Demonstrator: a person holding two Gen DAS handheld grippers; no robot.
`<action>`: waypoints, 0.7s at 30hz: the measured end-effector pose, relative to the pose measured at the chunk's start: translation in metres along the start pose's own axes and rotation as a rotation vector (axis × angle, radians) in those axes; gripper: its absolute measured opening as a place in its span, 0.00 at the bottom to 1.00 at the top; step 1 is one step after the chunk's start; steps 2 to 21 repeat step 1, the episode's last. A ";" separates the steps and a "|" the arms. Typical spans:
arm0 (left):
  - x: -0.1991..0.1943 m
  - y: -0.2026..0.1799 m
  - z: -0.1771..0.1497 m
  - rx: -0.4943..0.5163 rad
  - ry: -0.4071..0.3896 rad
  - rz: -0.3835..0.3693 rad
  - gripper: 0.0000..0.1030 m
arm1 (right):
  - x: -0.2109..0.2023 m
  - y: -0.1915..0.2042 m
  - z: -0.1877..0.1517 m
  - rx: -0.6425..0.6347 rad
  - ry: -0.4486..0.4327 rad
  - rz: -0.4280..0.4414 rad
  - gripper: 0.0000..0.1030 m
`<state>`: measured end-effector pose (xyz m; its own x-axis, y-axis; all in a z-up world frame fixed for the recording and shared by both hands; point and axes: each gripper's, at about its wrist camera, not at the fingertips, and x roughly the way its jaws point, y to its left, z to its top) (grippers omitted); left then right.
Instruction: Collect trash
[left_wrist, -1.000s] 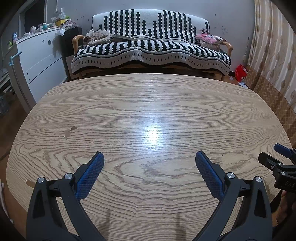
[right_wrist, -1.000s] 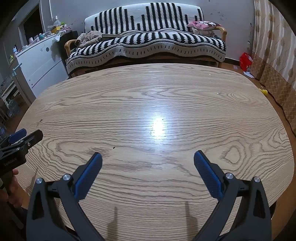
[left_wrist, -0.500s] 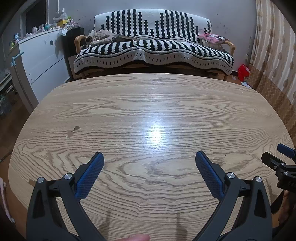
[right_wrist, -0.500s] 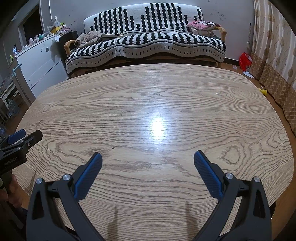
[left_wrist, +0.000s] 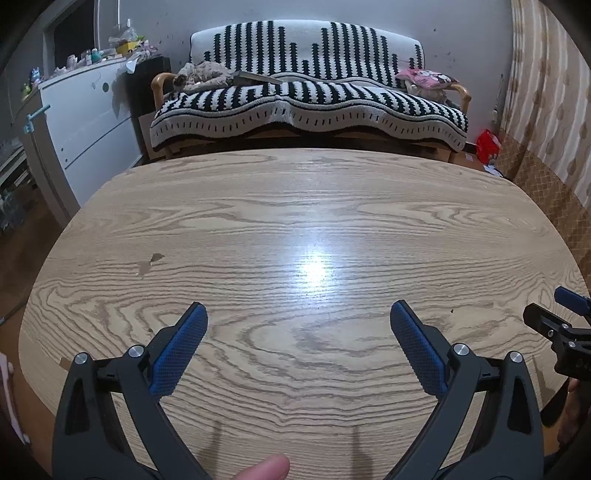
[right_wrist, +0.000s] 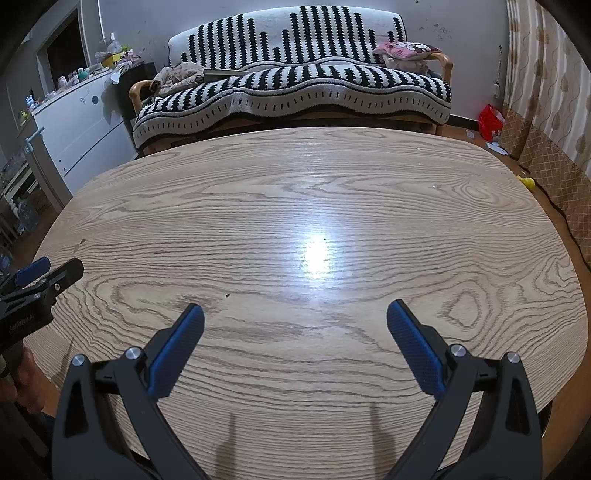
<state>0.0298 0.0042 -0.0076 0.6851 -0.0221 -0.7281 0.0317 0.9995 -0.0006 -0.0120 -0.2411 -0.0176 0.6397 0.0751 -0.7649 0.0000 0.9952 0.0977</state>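
My left gripper (left_wrist: 297, 310) stands open over the near part of the oval wooden table (left_wrist: 295, 206), nothing between its blue pads. My right gripper (right_wrist: 295, 310) is open too, over the same table, and holds nothing. Each shows in the other's view: the right gripper (left_wrist: 550, 306) at the right edge, the left gripper (right_wrist: 55, 269) at the left edge. No clear piece of trash lies on the table. I see only a small brown scrap or chip (left_wrist: 149, 264) at the left, a dark speck (right_wrist: 227, 295) and a white crumb (right_wrist: 434, 186).
Behind the table stands a sofa (left_wrist: 310, 99) under a black-and-white striped cover. A white dresser (left_wrist: 85, 122) is at the left, a curtain (left_wrist: 546, 110) at the right, a red bag (right_wrist: 491, 122) on the floor. A fingertip (left_wrist: 264, 469) shows at the bottom edge.
The left wrist view has swung slightly left, and a fingertip has come into it at the bottom. The right gripper has barely moved. Both stay open.
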 end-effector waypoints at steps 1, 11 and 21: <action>0.000 0.000 0.000 0.000 0.001 -0.001 0.94 | 0.000 0.000 0.000 -0.001 0.000 0.001 0.93; 0.000 0.000 0.000 0.000 0.001 -0.001 0.94 | 0.000 0.000 0.000 -0.001 0.000 0.001 0.93; 0.000 0.000 0.000 0.000 0.001 -0.001 0.94 | 0.000 0.000 0.000 -0.001 0.000 0.001 0.93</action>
